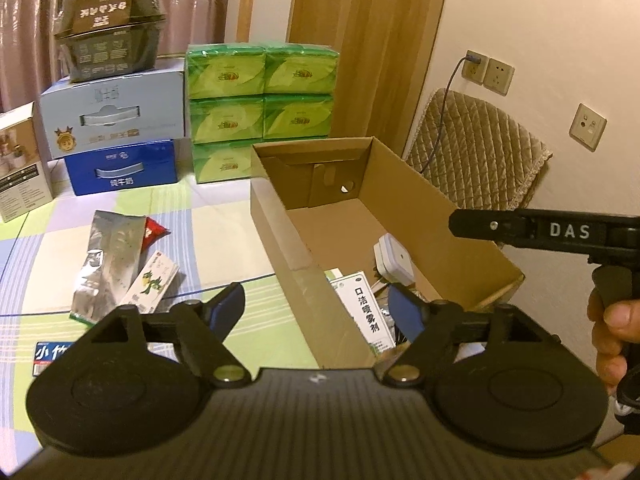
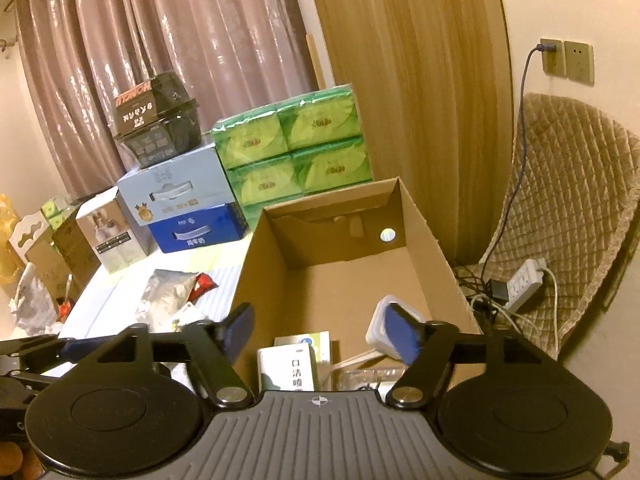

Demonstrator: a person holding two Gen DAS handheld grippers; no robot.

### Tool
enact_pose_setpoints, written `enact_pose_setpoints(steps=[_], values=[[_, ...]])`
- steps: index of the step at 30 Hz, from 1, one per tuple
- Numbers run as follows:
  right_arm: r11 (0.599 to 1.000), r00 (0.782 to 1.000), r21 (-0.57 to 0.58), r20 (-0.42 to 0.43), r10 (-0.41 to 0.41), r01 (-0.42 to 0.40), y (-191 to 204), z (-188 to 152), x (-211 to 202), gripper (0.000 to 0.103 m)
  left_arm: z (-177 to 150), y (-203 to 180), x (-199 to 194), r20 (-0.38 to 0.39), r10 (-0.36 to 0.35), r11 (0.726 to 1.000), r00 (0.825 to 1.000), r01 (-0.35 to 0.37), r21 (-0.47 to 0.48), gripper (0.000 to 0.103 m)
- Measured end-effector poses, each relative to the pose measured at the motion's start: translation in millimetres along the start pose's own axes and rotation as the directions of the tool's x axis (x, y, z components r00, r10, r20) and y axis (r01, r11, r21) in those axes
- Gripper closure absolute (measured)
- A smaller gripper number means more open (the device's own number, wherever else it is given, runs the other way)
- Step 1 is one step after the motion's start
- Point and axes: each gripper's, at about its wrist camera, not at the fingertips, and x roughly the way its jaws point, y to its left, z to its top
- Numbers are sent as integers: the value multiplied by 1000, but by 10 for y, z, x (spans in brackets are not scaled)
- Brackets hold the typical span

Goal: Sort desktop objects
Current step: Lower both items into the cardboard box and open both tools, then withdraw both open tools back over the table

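Cardboard box (image 2: 424, 240) on the counter (image 1: 224, 240) holds a white charger (image 2: 380, 332) and a spray carton (image 2: 294, 368) — left hand-held gripper (image 1: 316, 312) and right hand-held gripper (image 2: 320, 332) gape, nothing clamped; foil packets (image 1: 108, 264) lie left of it.

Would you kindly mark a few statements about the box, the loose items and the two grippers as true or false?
1. The cardboard box is empty. False: a white adapter and a white carton lie inside.
2. A silver foil pouch lies on the tablecloth outside the box. True.
3. The right gripper holds the carton. False: its fingers stand apart, empty.
4. The left gripper is open. True.
5. Green tissue packs are stacked behind the box. True.
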Motion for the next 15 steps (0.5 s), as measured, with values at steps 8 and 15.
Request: enact_pose_setpoints(steps=[8, 15], values=[[999, 1000, -35, 5, 1, 0, 269, -78, -188, 5, -116, 162, -323, 14, 29, 1000, 999, -29, -10, 14], [997, 1000, -78, 5, 28, -28, 597, -128, -289, 2, -230, 433, -645, 39, 73, 997, 997, -72, -40, 1]])
